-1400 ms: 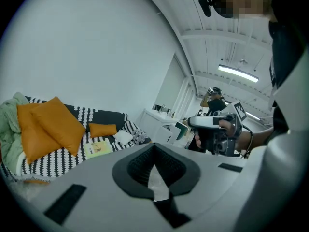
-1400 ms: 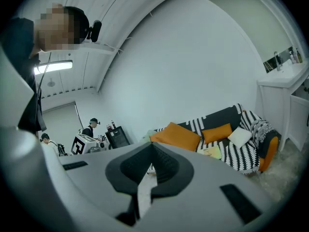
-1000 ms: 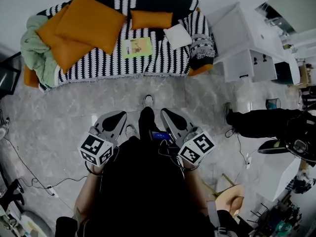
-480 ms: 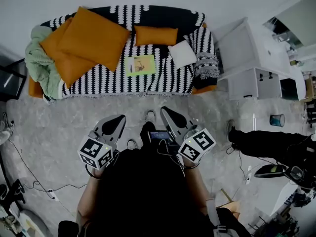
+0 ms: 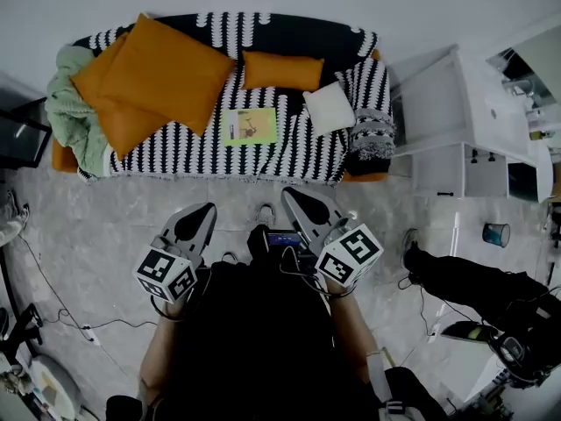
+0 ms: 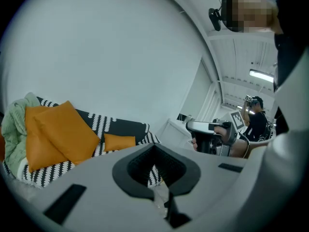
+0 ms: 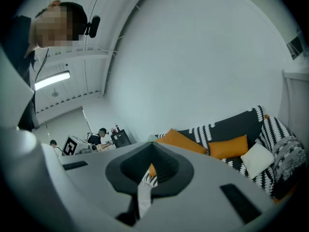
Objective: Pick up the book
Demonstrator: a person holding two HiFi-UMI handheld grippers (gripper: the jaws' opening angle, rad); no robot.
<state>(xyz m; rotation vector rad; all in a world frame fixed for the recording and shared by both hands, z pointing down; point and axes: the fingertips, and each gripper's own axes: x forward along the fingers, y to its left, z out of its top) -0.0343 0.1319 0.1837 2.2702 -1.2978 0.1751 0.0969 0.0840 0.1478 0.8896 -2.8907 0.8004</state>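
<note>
i find the book (image 5: 251,125) lying flat on the seat of the striped sofa (image 5: 294,154), near a white cushion (image 5: 330,108). my left gripper (image 5: 203,210) and right gripper (image 5: 291,196) are both pressed together, holding nothing, well apart from the book.

We cannot read the cover of the book (image 5: 250,126) in the head view; its print is too small. In the left gripper view the left gripper (image 6: 154,151) blocks most of the seat of the sofa (image 6: 125,125), book included, and the right gripper (image 7: 152,149) likewise covers the sofa's middle in its own view. A green blanket (image 5: 70,112) and orange cushions (image 5: 149,73) bury the sofa's left end. The person's torso (image 5: 254,340) hides the floor beneath, and the left edge cuts off a dark thing (image 5: 17,134).
</note>
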